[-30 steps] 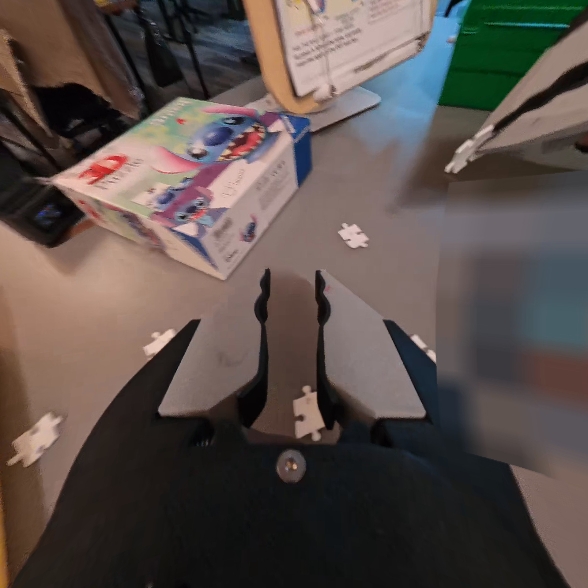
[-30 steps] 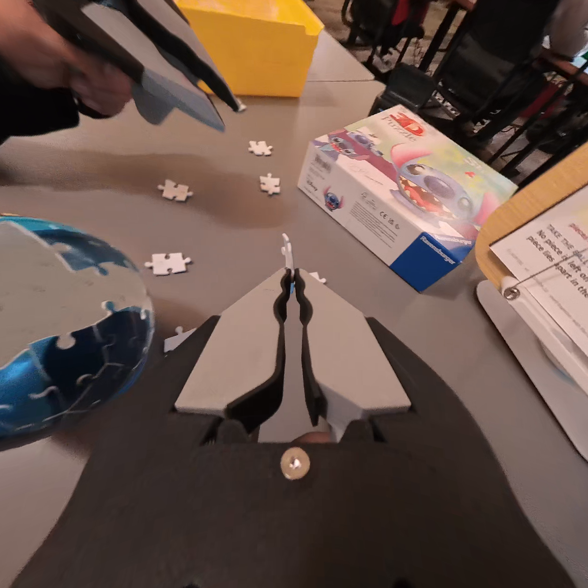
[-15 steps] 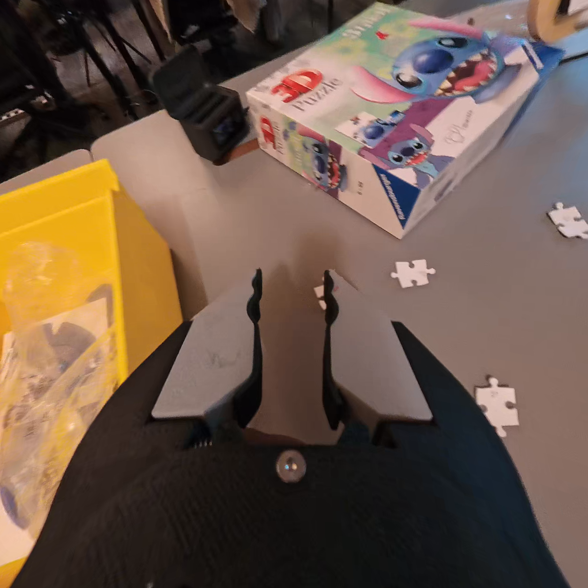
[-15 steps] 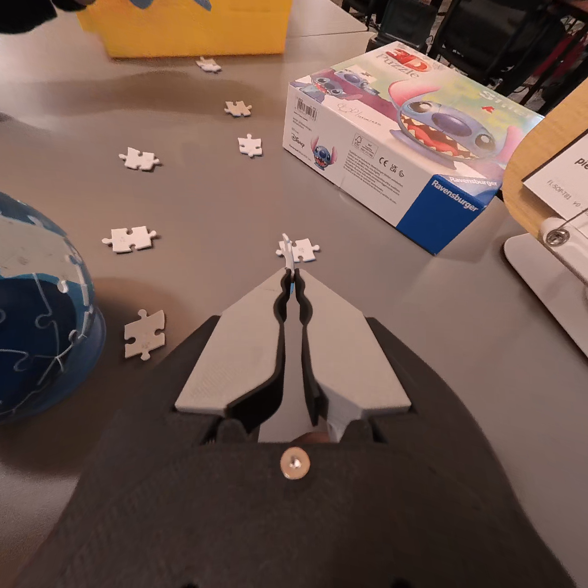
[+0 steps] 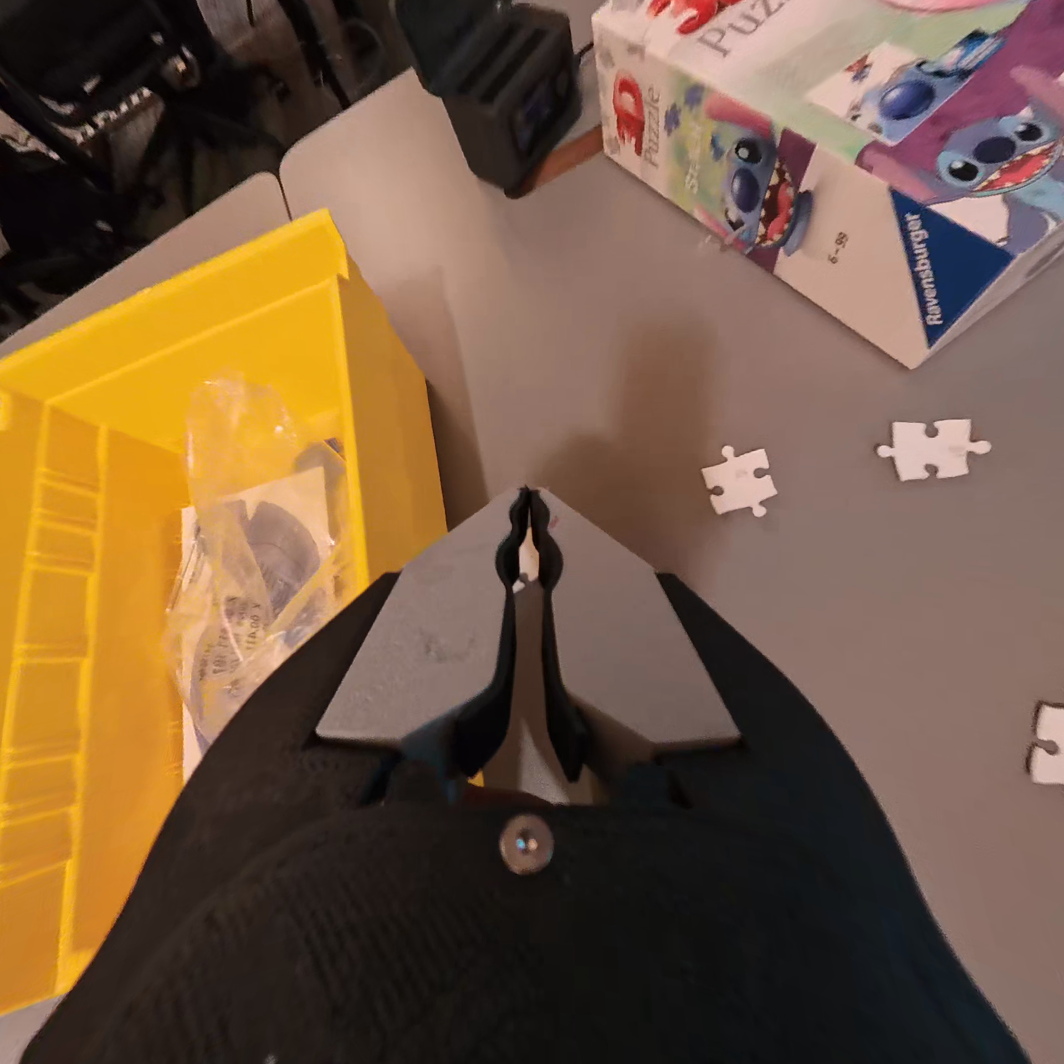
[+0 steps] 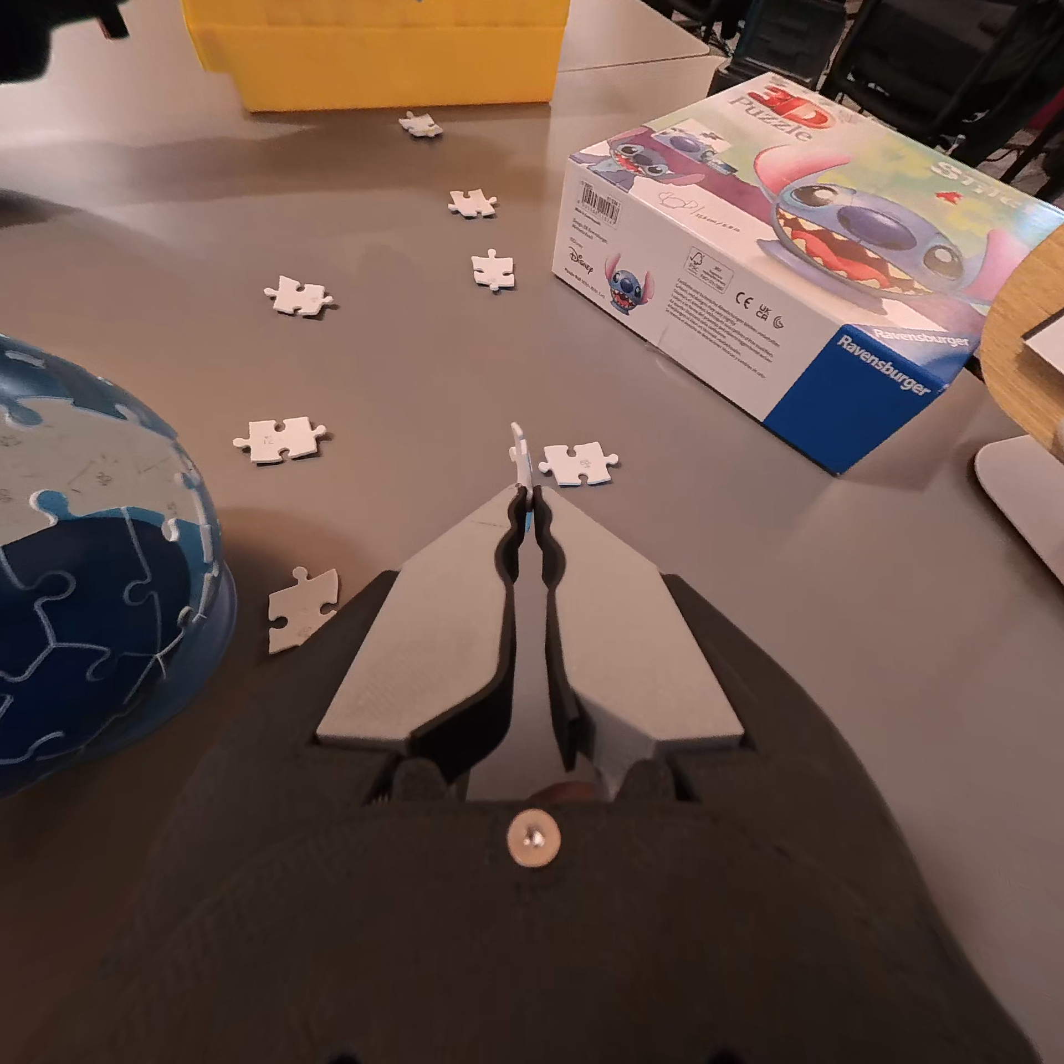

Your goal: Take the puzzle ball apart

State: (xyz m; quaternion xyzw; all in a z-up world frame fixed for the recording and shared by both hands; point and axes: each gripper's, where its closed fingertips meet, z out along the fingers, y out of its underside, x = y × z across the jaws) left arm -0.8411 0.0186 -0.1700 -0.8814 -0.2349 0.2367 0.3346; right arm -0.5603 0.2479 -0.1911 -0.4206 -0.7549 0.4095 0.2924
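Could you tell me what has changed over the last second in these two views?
The left tongs swung left toward the yellow bin and closed from open to shut; whether they pinch a piece is unclear. The right tongs came closer to the puzzle box. Unchanged: the right tongs stay shut on a puzzle piece, and the puzzle ball remains partly dismantled.

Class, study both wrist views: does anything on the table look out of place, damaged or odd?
The puzzle ball has a gap in its shell, and white pieces lie scattered face down on the grey table. That fits dismantling. The right gripper pinches one piece on edge. Nothing else stands out.
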